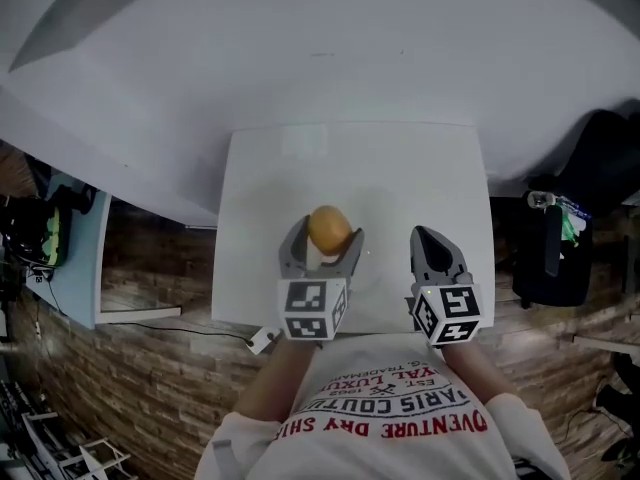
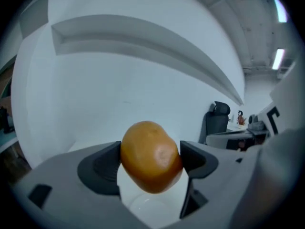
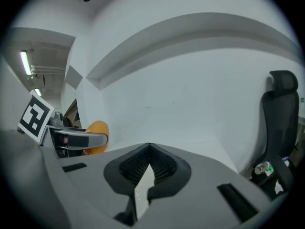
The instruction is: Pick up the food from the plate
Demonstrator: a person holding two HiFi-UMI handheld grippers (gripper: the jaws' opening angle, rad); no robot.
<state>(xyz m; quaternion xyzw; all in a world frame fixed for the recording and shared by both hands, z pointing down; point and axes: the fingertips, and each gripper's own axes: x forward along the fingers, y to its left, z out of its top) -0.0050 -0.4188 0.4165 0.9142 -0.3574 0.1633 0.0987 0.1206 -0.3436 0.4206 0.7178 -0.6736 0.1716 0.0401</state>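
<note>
An orange-brown rounded piece of food, like a bun or potato (image 1: 329, 229) (image 2: 151, 156), is clamped between the two jaws of my left gripper (image 1: 322, 238) (image 2: 150, 160), held above the white table (image 1: 270, 188). A white plate (image 2: 147, 209) shows faintly below the food. To the right, my right gripper (image 1: 437, 243) (image 3: 148, 149) is shut with nothing between its jaws, its tips meeting. In the right gripper view the food (image 3: 97, 135) peeks out behind the left gripper's jaw at the left.
The small white table stands against a white wall (image 1: 330, 58). A black office chair (image 1: 575, 208) (image 3: 281, 123) is off the table's right side. A light blue cabinet (image 1: 70, 258) sits to the left, over a brick-pattern floor.
</note>
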